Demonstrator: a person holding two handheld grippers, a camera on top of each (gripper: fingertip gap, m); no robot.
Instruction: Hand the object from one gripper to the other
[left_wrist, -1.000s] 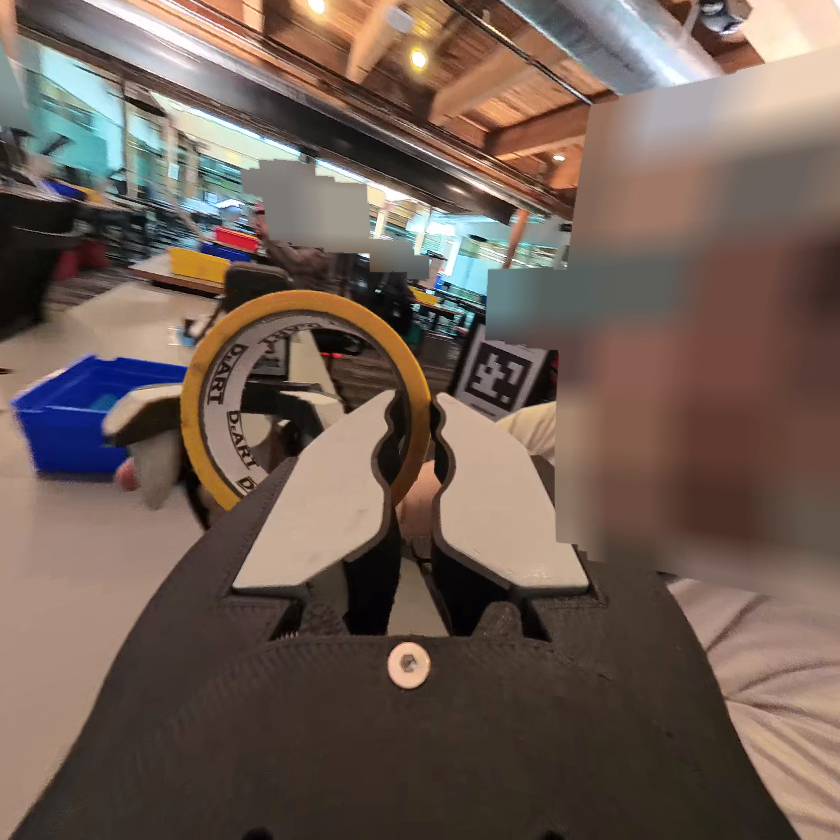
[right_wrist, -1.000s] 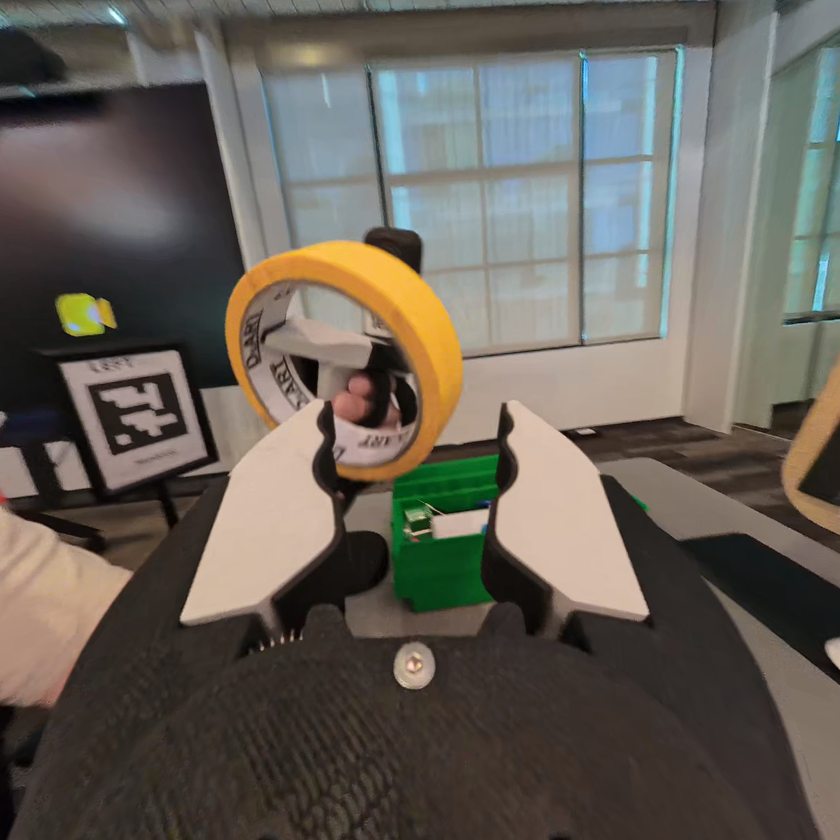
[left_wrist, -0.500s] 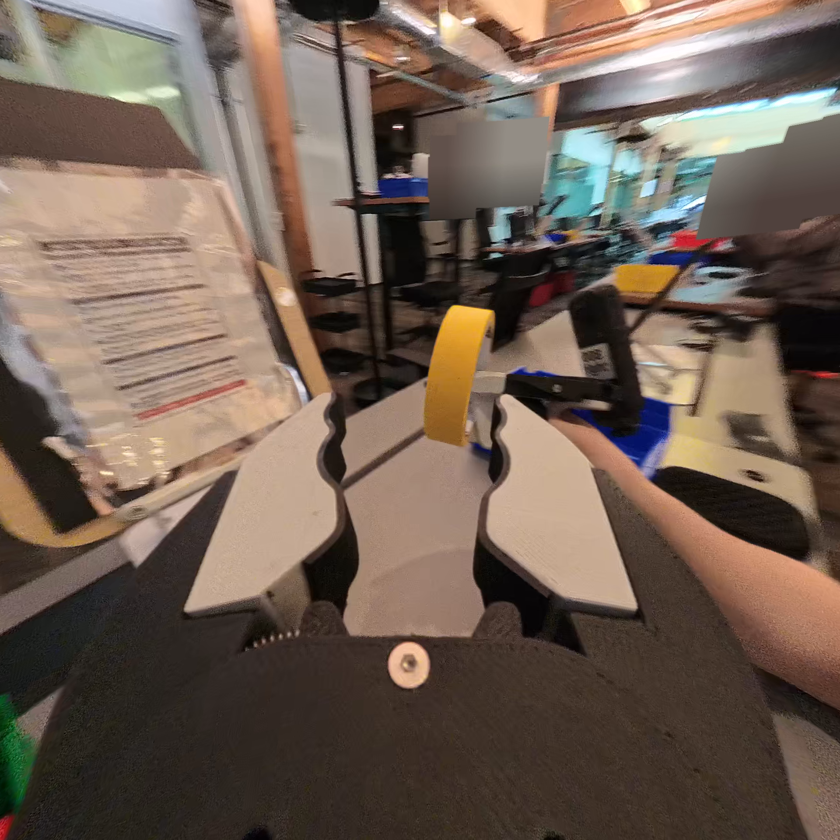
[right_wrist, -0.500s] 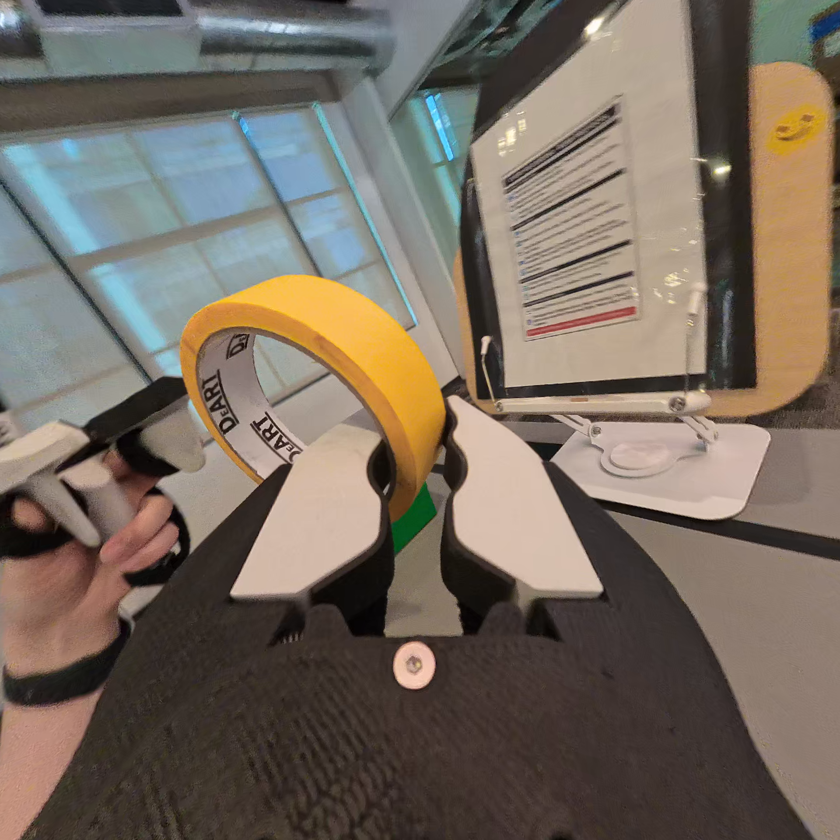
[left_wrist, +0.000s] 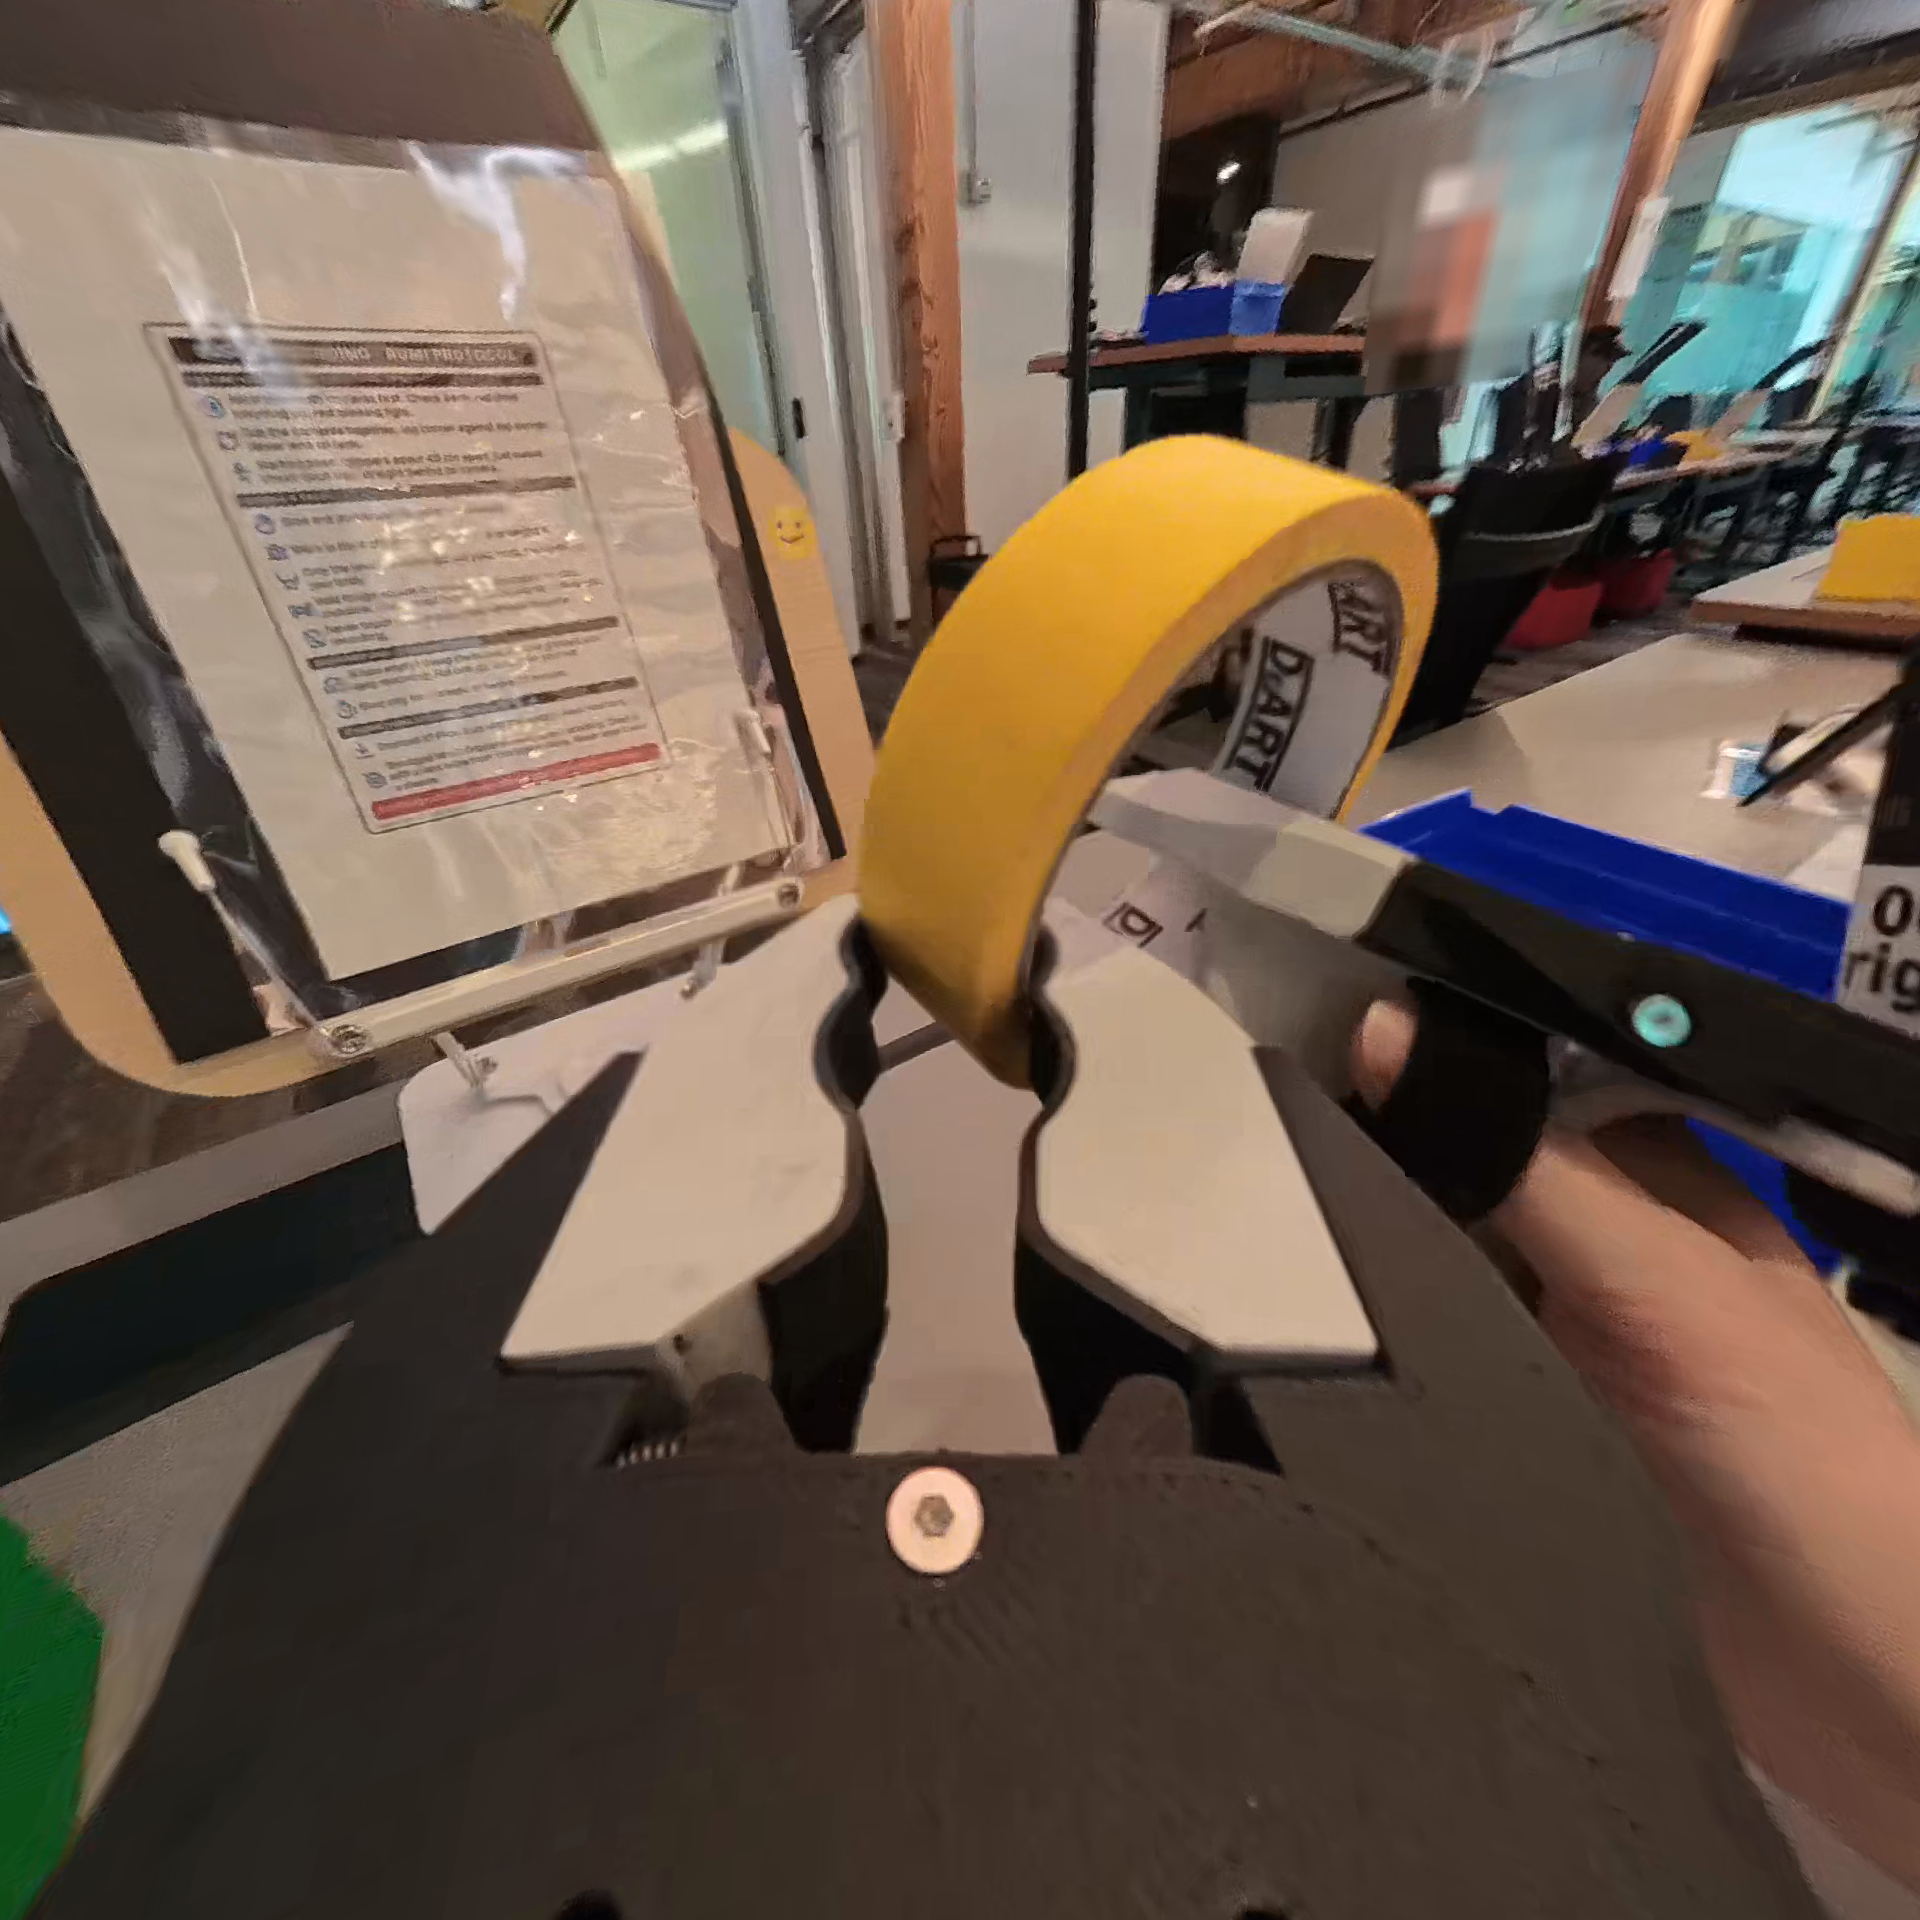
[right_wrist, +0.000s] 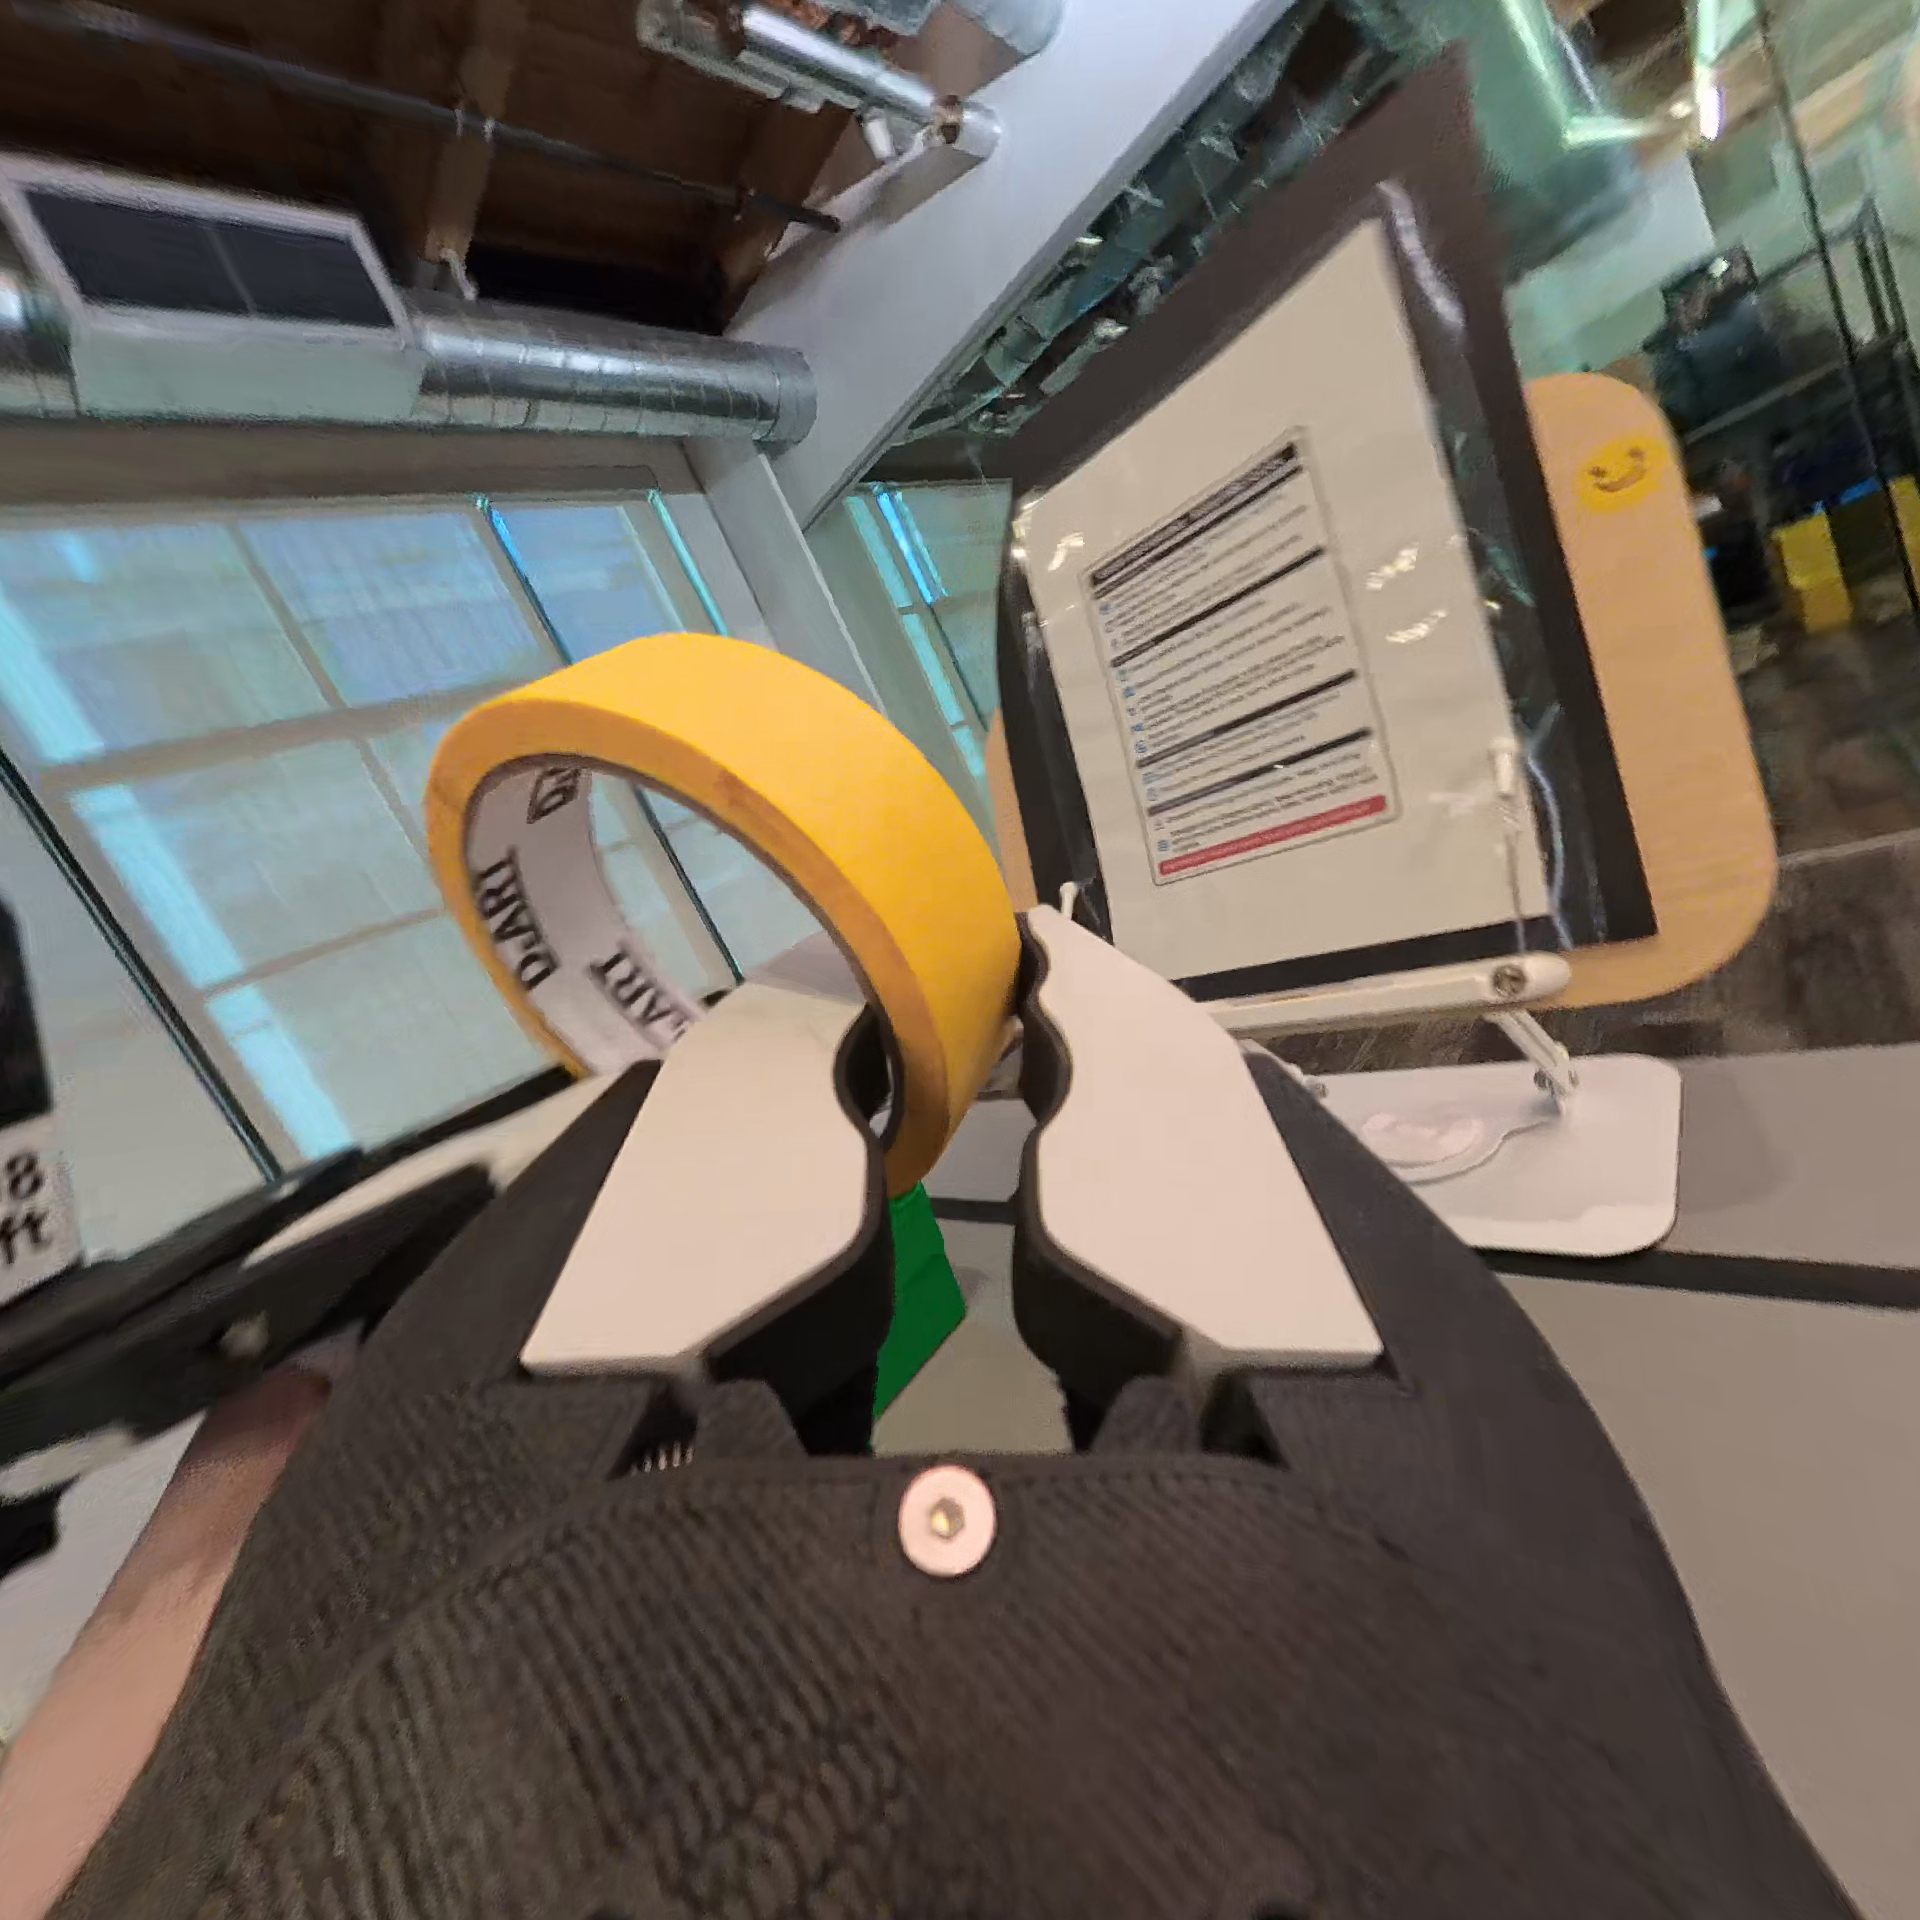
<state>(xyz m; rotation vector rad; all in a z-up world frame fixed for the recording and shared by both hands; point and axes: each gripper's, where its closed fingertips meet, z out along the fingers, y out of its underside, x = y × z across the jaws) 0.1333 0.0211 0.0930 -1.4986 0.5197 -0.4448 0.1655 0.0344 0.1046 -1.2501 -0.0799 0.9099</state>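
A yellow tape roll (left_wrist: 1039, 727) with a white printed core is held in the air above the table. My left gripper (left_wrist: 945, 977) is closed across the roll's width at its lower edge, and both fingertips touch it. The right gripper's fingers (left_wrist: 1195, 831) come in from the right, one inside the roll and one under it. In the right wrist view my right gripper (right_wrist: 951, 997) is shut on the band of the tape roll (right_wrist: 831, 790). The left gripper's body (right_wrist: 239, 1340) shows blurred at lower left, with its tips hidden.
A clear stand holding a printed sheet (left_wrist: 416, 582) stands on the grey table (right_wrist: 1662, 1455), and it also shows in the right wrist view (right_wrist: 1247, 665). A blue bin (left_wrist: 1610, 883) is at the right and a green bin (right_wrist: 920, 1278) sits below the tape. A person's hand (left_wrist: 1714, 1403) holds the right gripper.
One second ago the left gripper held the tape and the right was open. The right then shut on it and the left opened. Now the left fingers have closed across the roll again.
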